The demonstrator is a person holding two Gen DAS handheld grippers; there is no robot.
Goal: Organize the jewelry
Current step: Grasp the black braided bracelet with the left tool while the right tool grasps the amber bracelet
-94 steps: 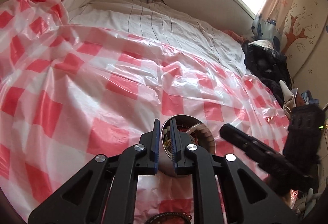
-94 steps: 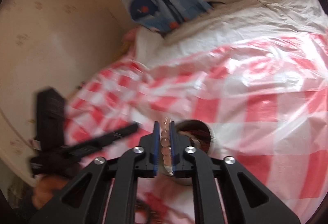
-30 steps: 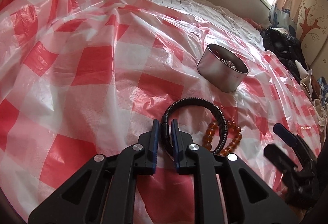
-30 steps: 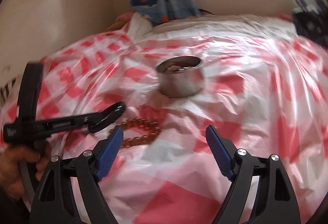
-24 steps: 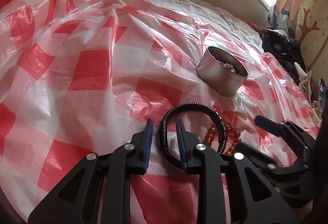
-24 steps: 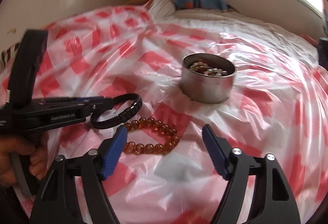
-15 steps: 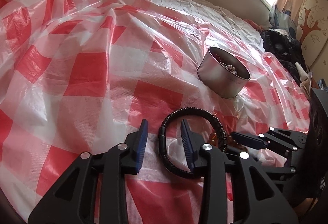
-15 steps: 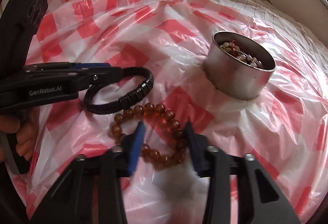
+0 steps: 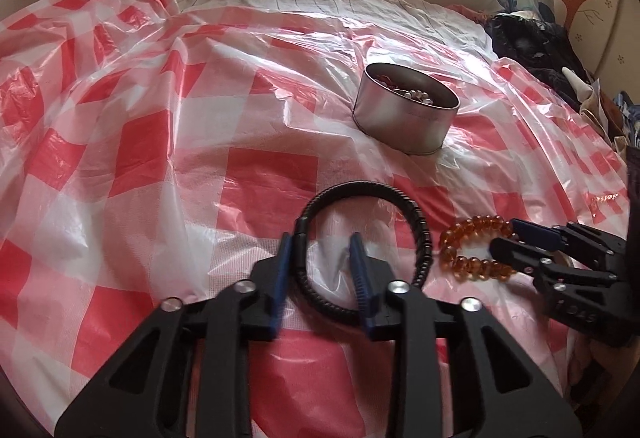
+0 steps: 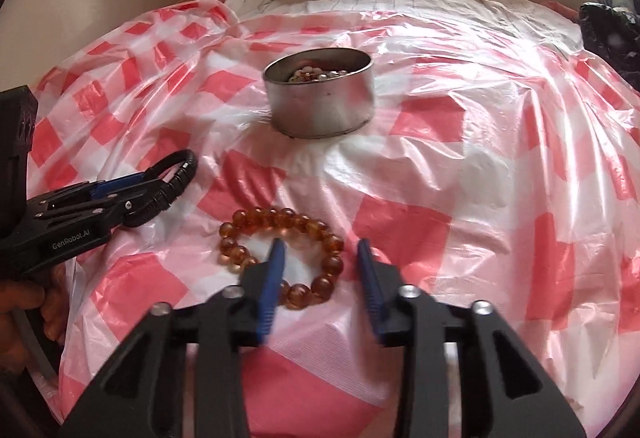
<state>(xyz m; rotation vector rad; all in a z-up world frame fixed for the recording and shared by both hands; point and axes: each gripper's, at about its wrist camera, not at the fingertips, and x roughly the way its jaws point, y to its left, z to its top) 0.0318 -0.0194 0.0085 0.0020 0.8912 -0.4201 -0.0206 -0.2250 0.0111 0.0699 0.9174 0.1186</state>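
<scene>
Both grippers sit with fingers apart: the left gripper straddles the near arc of the black braided bracelet, the right gripper straddles the amber bead bracelet — its nearest beads hidden behind a finger. Both bracelets lie on the checkered plastic sheet; the metal tin beyond holds jumbled jewelry that's hard to make out.

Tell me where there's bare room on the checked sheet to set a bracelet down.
Free: the checked sheet right of the tin, and left of the black bracelet. Crowded: between both bracelets, where the amber bracelet lies.
</scene>
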